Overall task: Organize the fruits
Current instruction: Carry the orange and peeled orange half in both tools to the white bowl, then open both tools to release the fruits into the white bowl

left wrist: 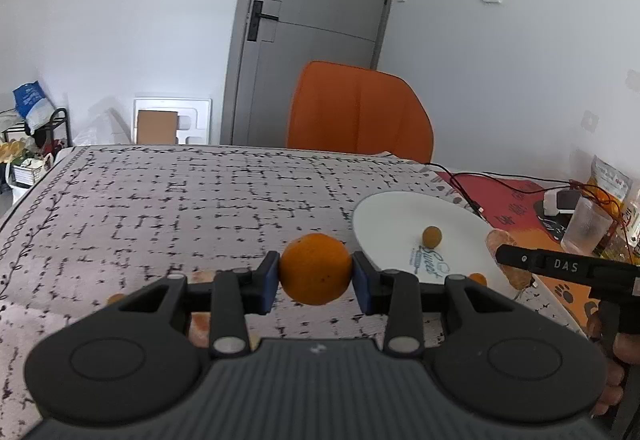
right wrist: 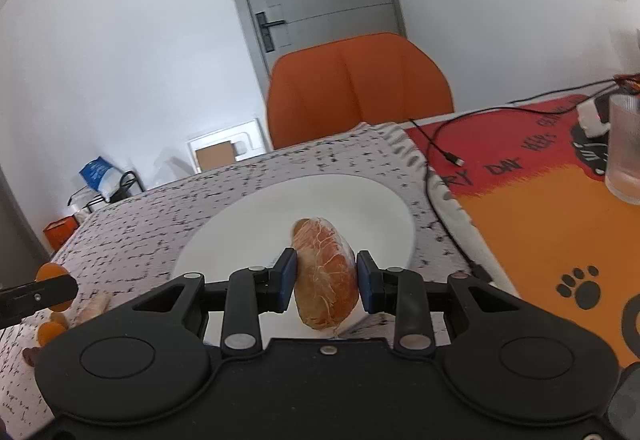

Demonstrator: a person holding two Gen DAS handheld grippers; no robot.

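Observation:
My left gripper (left wrist: 315,277) is shut on a round orange (left wrist: 315,268), held above the patterned tablecloth just left of the white plate (left wrist: 400,216). A small brown fruit (left wrist: 432,236) lies on the plate. My right gripper (right wrist: 326,280) is shut on a peeled citrus segment (right wrist: 324,276) with white pith, held over the near rim of the white plate (right wrist: 260,224). In the left wrist view the right gripper (left wrist: 516,266) holds that segment (left wrist: 505,244) at the plate's right edge. The left gripper's finger (right wrist: 36,294) shows at the far left of the right wrist view.
Small orange pieces (right wrist: 50,330) and a pale segment (right wrist: 94,306) lie on the cloth at left. An orange chair (left wrist: 360,112) stands behind the table. A glass (right wrist: 624,148), a black cable (right wrist: 440,148) and a red-orange mat (right wrist: 560,208) are on the right.

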